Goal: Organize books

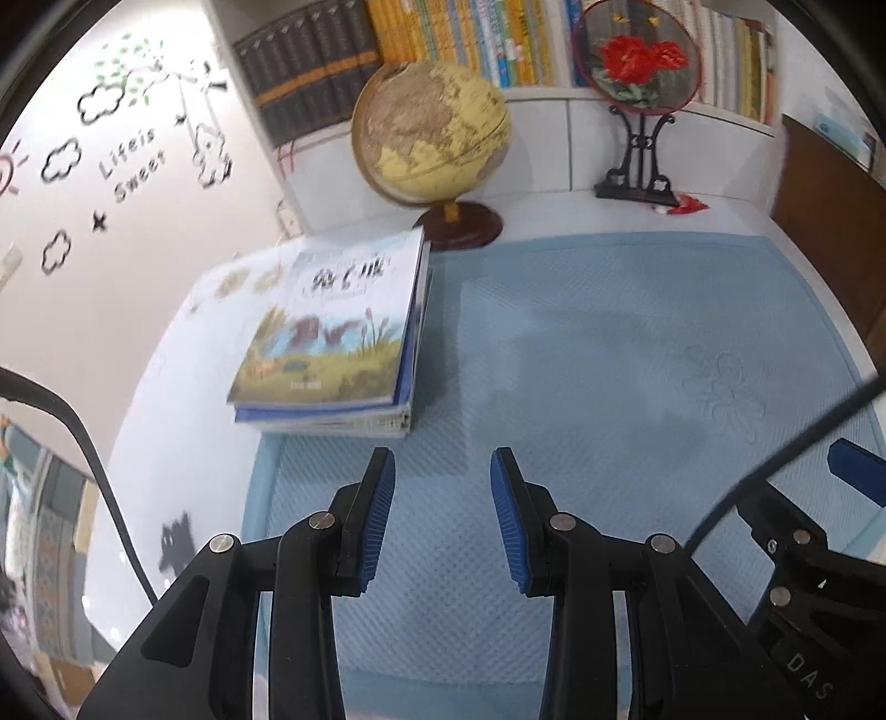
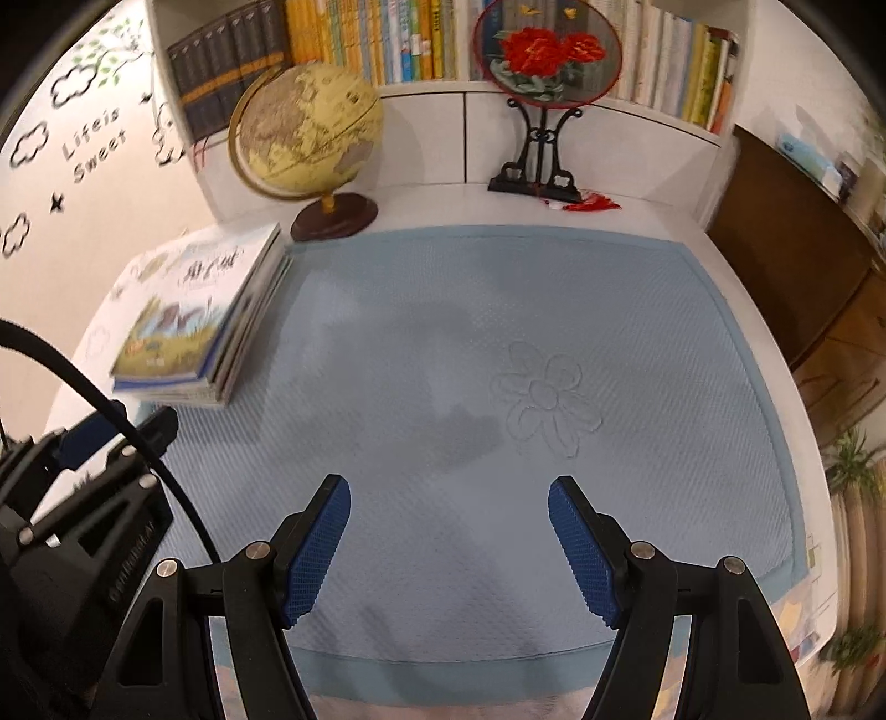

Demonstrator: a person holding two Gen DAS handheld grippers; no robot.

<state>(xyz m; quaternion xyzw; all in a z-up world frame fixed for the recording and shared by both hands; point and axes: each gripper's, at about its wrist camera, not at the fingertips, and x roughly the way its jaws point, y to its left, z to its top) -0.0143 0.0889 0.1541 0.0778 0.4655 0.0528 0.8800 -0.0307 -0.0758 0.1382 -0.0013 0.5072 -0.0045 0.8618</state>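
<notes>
**Books stacked at mat's left edge; both grippers idle**

The stack of books (image 1: pixel 338 354) lies flat at the left edge of the blue mat (image 1: pixel 609 343), just in front of the globe (image 1: pixel 437 138) — the top cover shows a pond scene. The left gripper (image 1: pixel 443 515) hovers over the mat just short of the stack, fingers apart, holding nothing. The right gripper (image 2: pixel 448 548) hangs over the mat's middle, well apart from the stack — fingers spread wide, empty. An embroidered fan on a stand (image 2: pixel 548 72) sits before the bookshelf (image 2: pixel 387 39).
</notes>
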